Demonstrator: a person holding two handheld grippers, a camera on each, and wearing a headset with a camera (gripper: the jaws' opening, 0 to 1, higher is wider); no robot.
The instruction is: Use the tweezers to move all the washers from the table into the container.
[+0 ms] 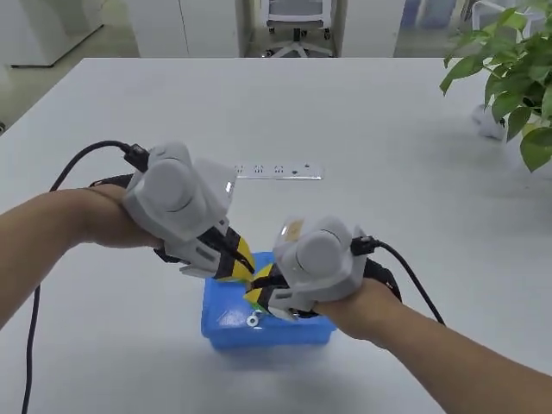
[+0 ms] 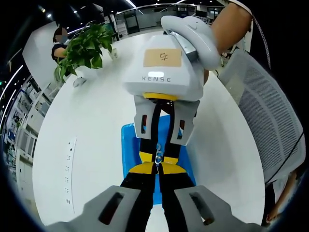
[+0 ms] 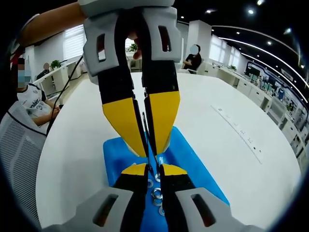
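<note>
A blue container (image 1: 216, 326) sits on the white table right under both grippers, and it also lies below the jaws in the left gripper view (image 2: 128, 145) and the right gripper view (image 3: 113, 154). Washers (image 1: 253, 321) lie inside it (image 3: 157, 194). My left gripper (image 1: 244, 269) and right gripper (image 1: 256, 297) meet tip to tip over the container. Thin metal tweezers (image 3: 146, 135) run between both pairs of yellow-tipped jaws (image 2: 158, 155). The left gripper (image 2: 158, 169) looks shut on them, seen from the front (image 3: 147, 145). The right gripper (image 3: 154, 170) also closes narrowly around them (image 2: 158, 157).
A flat power strip (image 1: 278, 172) lies on the table beyond the grippers. A potted plant (image 1: 509, 78) stands at the far right edge. A black cable (image 1: 78, 164) trails from the left gripper. An office chair (image 1: 297, 17) stands past the table's far side.
</note>
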